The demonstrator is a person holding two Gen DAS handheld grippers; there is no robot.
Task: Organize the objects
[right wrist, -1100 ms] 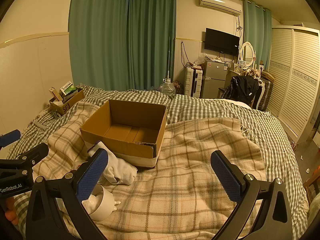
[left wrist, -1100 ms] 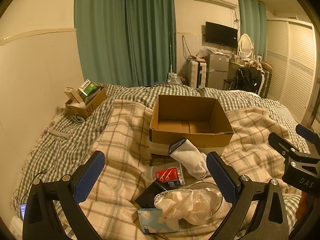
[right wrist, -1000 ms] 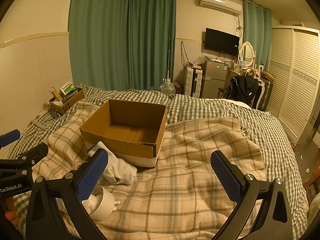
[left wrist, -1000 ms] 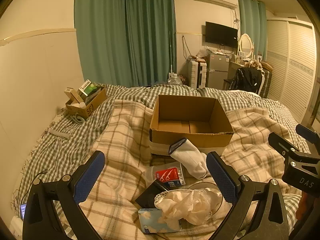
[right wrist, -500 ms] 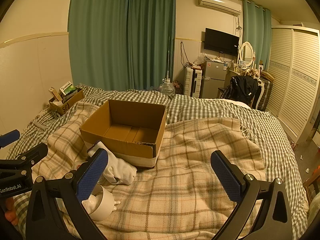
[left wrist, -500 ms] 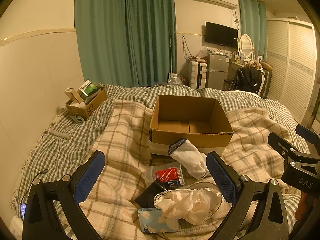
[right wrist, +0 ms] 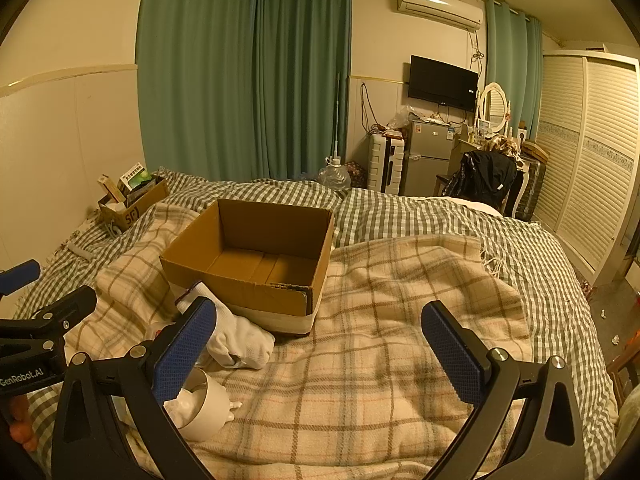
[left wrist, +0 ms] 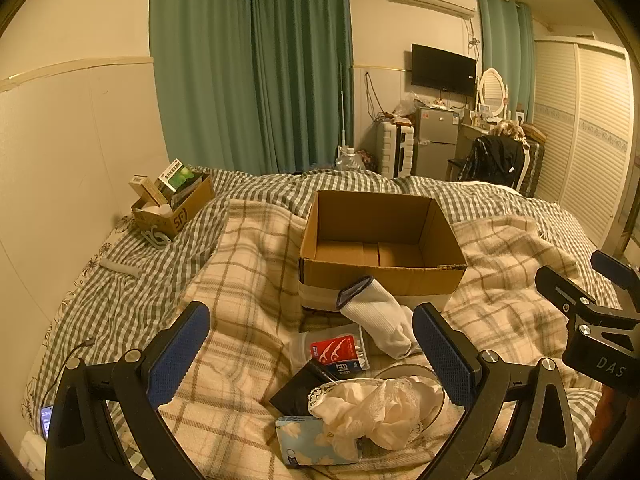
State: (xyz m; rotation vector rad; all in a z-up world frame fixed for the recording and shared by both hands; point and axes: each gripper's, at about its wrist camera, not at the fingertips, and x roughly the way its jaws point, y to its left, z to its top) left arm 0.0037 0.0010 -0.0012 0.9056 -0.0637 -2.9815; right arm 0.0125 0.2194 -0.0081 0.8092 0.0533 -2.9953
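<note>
Above bed point(right wrist: 400, 360), both grippers' fingers spread wide, empty (nothing moved since).

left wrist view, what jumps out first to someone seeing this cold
An open, empty cardboard box sits mid-bed on the plaid blanket. Just in front of it lies a small heap: a white sock leaning on the box, a red packet, a crumpled cream cloth and a blue tissue pack. Framing it all, the left gripper has its jaws wide open, holding nothing.
</note>
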